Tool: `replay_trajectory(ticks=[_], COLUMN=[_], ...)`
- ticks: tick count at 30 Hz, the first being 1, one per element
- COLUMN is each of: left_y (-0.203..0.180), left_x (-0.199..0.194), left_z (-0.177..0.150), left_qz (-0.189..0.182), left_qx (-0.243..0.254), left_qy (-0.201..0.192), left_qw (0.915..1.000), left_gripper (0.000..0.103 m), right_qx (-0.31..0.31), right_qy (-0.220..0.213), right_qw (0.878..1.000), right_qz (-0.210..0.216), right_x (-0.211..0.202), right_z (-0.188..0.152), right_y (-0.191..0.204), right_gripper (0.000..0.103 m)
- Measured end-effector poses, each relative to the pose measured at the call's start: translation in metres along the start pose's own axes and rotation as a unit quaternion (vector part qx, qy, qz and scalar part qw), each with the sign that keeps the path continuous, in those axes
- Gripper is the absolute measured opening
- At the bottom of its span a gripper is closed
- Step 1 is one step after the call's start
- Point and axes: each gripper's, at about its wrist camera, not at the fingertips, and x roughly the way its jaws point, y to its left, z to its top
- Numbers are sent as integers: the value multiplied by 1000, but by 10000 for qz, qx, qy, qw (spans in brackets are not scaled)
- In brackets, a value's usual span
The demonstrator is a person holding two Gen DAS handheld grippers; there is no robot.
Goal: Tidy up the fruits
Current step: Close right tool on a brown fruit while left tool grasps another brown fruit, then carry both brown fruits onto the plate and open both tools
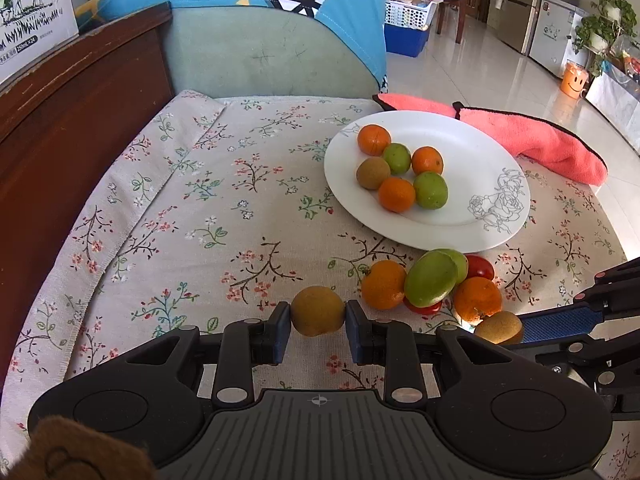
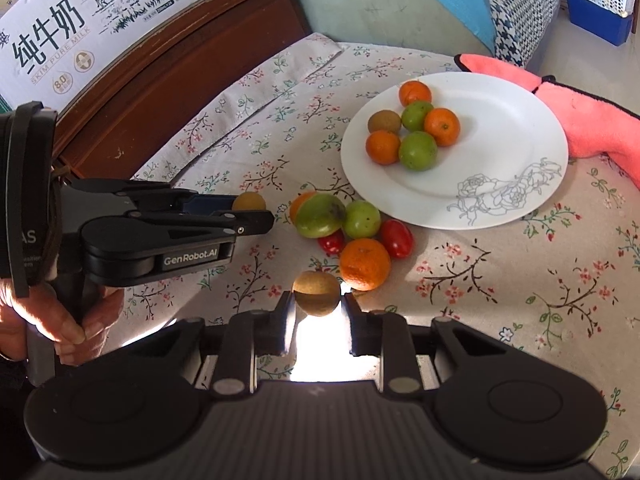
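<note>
Fruits: brown kiwi [image 1: 317, 311] being pinched by left tongs [image 1: 318, 320], another [image 2: 316, 293] by right tongs [image 2: 318, 312]; plate [image 1: 492, 152] at one o'clock holding six.

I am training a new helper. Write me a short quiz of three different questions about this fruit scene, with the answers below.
1. True or false: the left gripper is shut on a brown fruit.
2. How many fruits lie on the white plate?
   A. four  B. six  C. eight
3. Fill in: the right gripper holds a ____ fruit.

Key:
1. True. Its pads press the fruit from both sides.
2. B. Three oranges, two green fruits and one brown fruit.
3. Brown. It is a second brown fruit, near the loose pile on the tablecloth.
</note>
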Motion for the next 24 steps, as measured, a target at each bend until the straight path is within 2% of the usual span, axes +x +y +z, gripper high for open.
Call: replay_trajectory(ticks=[11,24], left_y=[2,-31], left_x=[-31,-36], left_z=[24,52], left_qz=[-20,-286], left_qx=[-395,-459], left_qy=[-559,-898], left_qw=[9977,9945], left_gripper=[27,27], right_qx=[282,803], right_qy=[-580,-1315], right_qw=[9979,9873], right_qz=[-17,-388], right_x=[-29,-67], right_z=[24,56], right_y=[-13,-58], right_gripper=[25,25])
